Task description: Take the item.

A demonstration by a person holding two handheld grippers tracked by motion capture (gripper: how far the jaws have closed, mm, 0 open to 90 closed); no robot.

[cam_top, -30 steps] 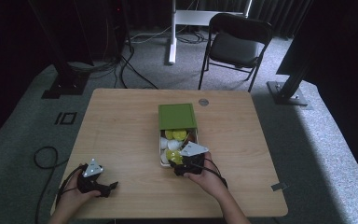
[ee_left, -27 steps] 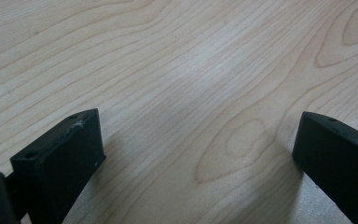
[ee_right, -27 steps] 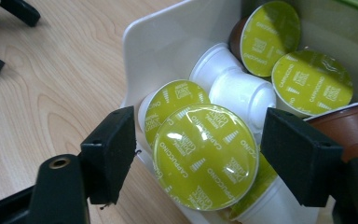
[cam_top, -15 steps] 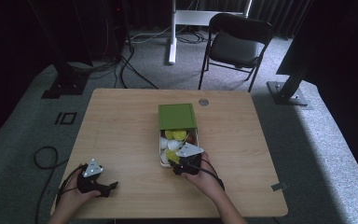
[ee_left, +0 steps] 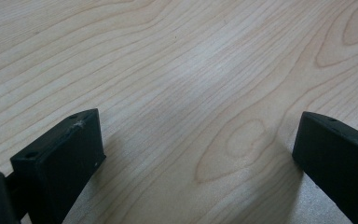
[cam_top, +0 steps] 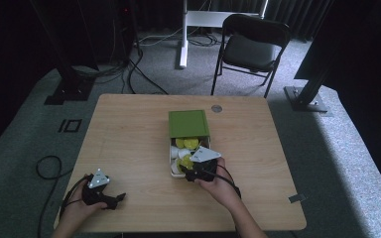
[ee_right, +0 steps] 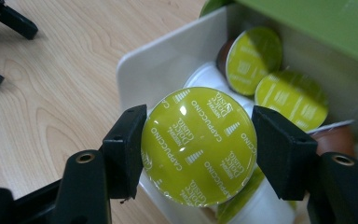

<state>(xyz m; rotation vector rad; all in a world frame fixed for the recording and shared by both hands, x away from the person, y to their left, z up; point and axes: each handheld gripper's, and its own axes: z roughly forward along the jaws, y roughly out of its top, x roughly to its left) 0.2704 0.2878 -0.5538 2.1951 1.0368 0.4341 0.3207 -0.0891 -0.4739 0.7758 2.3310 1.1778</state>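
A white box (cam_top: 171,154) of coffee capsules slides out of a green sleeve (cam_top: 189,123) at the table's middle. My right gripper (cam_top: 187,166) is at the box's near end, shut on a green-lidded capsule (ee_right: 198,144) marked Cappuccino; its pads press on the lid's rim from both sides, just above the box's near corner (ee_right: 140,70). More green-lidded capsules (ee_right: 254,53) lie inside, along with brown and white ones. My left gripper (cam_top: 118,198) rests on the table at the front left, open, with bare wood (ee_left: 191,93) between its jaws.
The wooden table (cam_top: 129,134) has open room left and right of the box. A small round disc (cam_top: 216,108) is set in the tabletop near the far edge. A chair (cam_top: 250,47) and stand legs are on the carpet beyond the table.
My right gripper has shifted a little at the near end of the box. The left gripper has stayed where it was.
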